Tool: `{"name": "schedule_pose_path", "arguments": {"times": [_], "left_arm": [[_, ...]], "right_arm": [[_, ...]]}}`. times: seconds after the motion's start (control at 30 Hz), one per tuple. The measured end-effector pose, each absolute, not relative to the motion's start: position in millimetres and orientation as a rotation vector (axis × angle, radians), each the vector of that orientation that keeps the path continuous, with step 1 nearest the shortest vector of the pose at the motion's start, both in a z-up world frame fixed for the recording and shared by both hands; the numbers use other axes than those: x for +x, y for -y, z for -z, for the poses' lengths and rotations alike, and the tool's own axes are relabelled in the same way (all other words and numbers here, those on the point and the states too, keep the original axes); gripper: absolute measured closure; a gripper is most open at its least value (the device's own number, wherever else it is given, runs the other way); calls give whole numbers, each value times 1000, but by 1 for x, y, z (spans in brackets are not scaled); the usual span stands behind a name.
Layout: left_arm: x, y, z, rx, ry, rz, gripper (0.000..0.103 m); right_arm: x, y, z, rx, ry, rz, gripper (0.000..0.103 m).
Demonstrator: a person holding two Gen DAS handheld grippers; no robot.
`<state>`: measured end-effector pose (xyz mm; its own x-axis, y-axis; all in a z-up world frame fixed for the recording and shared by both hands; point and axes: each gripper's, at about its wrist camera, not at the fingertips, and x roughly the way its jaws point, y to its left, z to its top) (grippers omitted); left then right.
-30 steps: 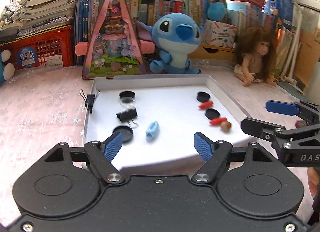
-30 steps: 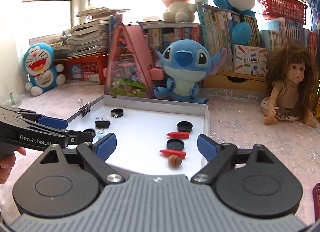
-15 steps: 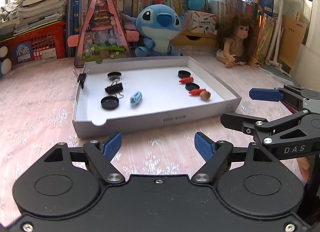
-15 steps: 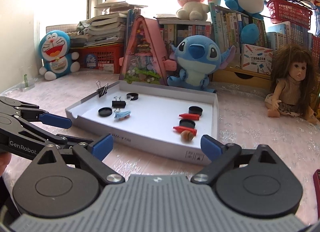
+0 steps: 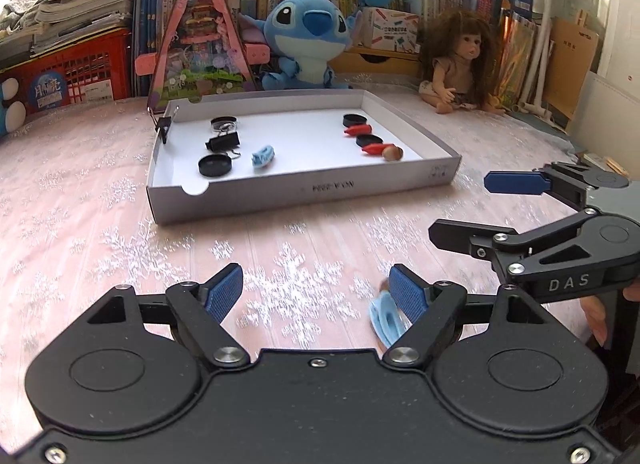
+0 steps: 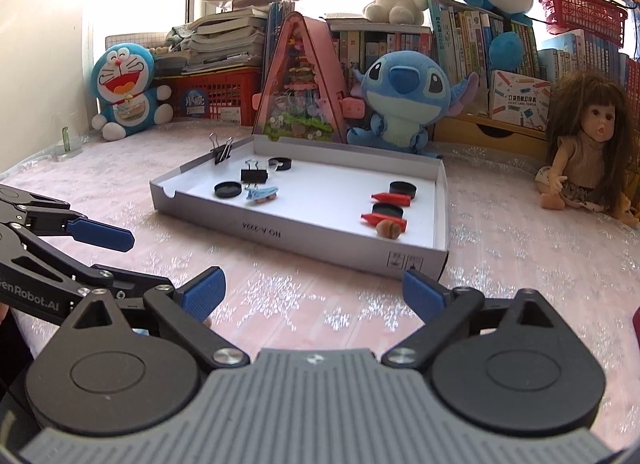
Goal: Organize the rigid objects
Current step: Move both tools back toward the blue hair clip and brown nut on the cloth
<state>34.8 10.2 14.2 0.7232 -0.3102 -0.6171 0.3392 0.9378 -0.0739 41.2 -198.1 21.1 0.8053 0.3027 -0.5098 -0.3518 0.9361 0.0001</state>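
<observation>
A shallow white box [image 5: 304, 192] [image 6: 320, 242] on the pink cloth holds black caps [image 5: 215, 165], a black binder clip [image 5: 222, 141], a light blue clip [image 5: 264, 155] [image 6: 262, 193], red pieces [image 5: 373, 149] [image 6: 390, 197] and a brown nut [image 5: 392, 153] [image 6: 387, 229]. Another binder clip [image 5: 163, 126] grips its left wall. My left gripper [image 5: 316, 290] is open, well short of the box; a second light blue clip [image 5: 385, 320] lies by its right finger. My right gripper [image 6: 314, 290] is open and empty; it also shows in the left wrist view [image 5: 472, 208].
A Stitch plush [image 5: 308, 44], a pink triangular toy house [image 5: 198, 48], a doll [image 5: 464, 60], a Doraemon plush [image 6: 126, 92], a red crate [image 5: 72, 72] and bookshelves stand behind the box.
Both grippers have drawn back from the box toward me, so the box now sits farther off. A light blue clip has come into view by my left gripper's right finger.
</observation>
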Motion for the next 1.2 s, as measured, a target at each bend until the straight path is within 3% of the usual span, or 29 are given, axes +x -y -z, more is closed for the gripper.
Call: {"name": "schedule_pose_path", "arguments": {"times": [1.2], "left_arm": [[13,-25,2,84,-680,308,24]], "right_arm": [[29,180,-8,-132,-566,-407,4]]}}
